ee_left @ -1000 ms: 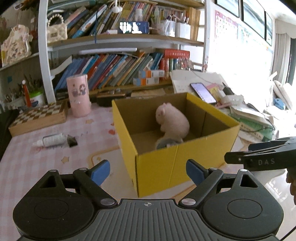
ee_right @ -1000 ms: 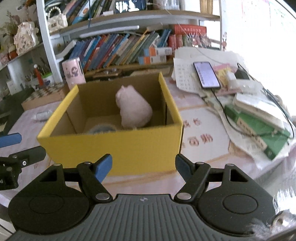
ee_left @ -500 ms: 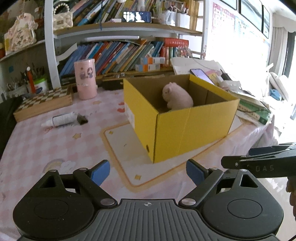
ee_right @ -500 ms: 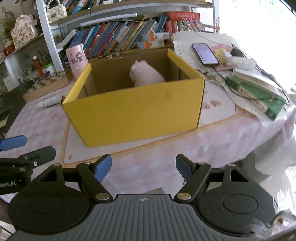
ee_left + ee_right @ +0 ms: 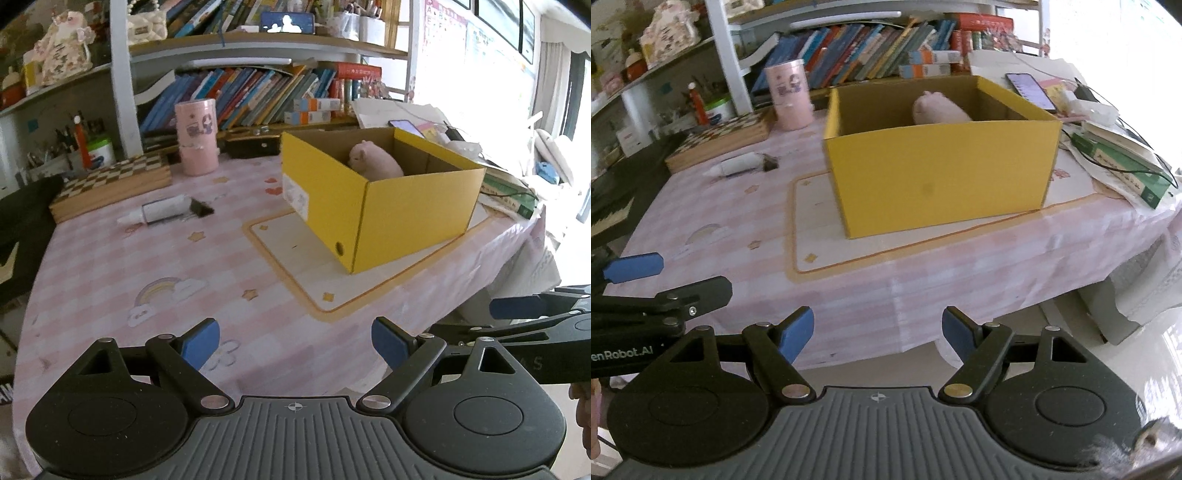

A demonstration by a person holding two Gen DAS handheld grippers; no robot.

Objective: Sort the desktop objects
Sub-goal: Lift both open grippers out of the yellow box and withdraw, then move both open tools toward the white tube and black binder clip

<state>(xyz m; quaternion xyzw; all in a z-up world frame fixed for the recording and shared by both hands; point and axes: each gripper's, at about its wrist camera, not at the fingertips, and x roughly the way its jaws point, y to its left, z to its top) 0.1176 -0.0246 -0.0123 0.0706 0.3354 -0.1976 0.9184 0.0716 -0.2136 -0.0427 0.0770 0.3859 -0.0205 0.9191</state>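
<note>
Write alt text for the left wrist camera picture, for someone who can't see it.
An open yellow cardboard box holding a pink plush toy sits on a pink checked tablecloth, seen past the open, empty left tool. A small white bottle lies left of the box, and the right tool enters at the right edge.

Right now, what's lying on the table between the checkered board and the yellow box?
A white bottle on its side, shown in both wrist views, on otherwise bare pink cloth between the checkered board and yellow box.

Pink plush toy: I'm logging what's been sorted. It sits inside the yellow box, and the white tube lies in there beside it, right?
Not quite. The pink plush toy is inside the yellow box, but the left wrist view shows the white tube lying outside, on the tablecloth.
</note>
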